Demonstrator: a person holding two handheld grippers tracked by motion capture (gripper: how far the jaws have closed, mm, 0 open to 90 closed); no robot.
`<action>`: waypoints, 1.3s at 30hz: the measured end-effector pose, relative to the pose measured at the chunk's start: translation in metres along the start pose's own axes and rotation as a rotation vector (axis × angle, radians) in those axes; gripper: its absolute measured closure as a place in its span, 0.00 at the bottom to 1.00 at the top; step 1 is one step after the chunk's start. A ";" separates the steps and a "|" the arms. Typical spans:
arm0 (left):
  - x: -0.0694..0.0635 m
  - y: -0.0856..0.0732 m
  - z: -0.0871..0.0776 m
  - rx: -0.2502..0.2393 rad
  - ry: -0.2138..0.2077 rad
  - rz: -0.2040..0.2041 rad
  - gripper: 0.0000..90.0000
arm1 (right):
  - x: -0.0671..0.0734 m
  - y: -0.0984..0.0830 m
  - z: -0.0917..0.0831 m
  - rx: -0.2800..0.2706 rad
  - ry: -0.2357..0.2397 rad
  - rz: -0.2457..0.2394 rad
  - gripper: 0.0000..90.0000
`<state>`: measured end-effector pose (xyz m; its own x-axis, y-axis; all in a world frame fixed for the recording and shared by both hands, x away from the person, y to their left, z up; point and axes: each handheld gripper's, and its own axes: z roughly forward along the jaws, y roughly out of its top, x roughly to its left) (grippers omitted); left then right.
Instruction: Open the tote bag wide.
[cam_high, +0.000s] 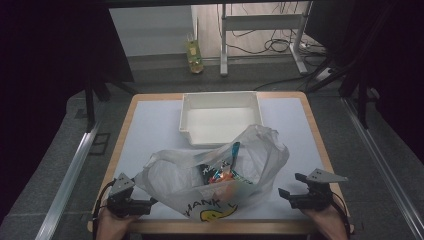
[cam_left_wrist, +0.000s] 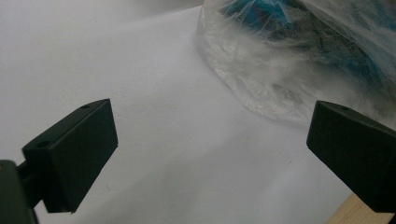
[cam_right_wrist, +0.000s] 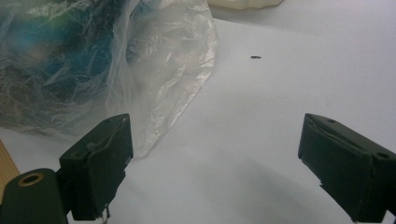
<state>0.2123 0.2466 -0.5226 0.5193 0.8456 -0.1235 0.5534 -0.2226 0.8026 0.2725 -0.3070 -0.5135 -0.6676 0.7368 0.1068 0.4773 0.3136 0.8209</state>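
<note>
a crinkled clear plastic bag (cam_high: 215, 175) lies on the white table (cam_high: 150, 125), near its front edge, with snack packets (cam_high: 225, 172) showing through the film and a yellow smiley print (cam_high: 217, 214) with lettering on the side facing the person. taking the bag as the landmark: the white tray (cam_high: 220, 117) sits just behind it, toward the far edge of the table, and the bag's upper fold rises in front of the tray's near wall, so whether they touch cannot be told.

the left gripper (cam_high: 142, 206) is just beside the bag's left front corner, low over the table, its tips pointing toward the bag. in the left gripper view its jaws stand wide apart with only bare white table between them; the bag (cam_left_wrist: 289, 60) lies ahead and toward the right-hand jaw, close to it, but not between the pads. nothing is held.

the right gripper (cam_high: 292, 186) is on the bag's right side, a little apart from it, its tips also pointing toward the bag. in the right gripper view the jaws are spread wide and empty; the bag's (cam_right_wrist: 107, 65) loose clear edge reaches close by the left-hand jaw, and whether it brushes the pad cannot be told. a small dark speck (cam_right_wrist: 255, 57) lies on the table beyond the bag's edge.
</note>
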 end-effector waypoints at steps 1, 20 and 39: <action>0.000 0.000 -0.001 0.001 0.002 0.003 0.03 | 0.000 0.000 -0.001 -0.003 0.001 -0.001 0.12; -0.022 0.000 -0.023 -0.017 -0.076 0.027 0.53 | 0.009 0.009 -0.021 -0.035 0.009 -0.010 0.62; -0.066 -0.009 -0.033 -0.032 -0.328 0.122 0.99 | 0.037 0.017 -0.021 0.023 0.140 -0.096 0.99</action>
<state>0.1516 0.2086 -0.5028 0.7649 0.6116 -0.2022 0.4565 -0.2932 0.8400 0.2437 -0.2871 -0.4840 -0.7831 0.6126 0.1071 0.4195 0.3931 0.8182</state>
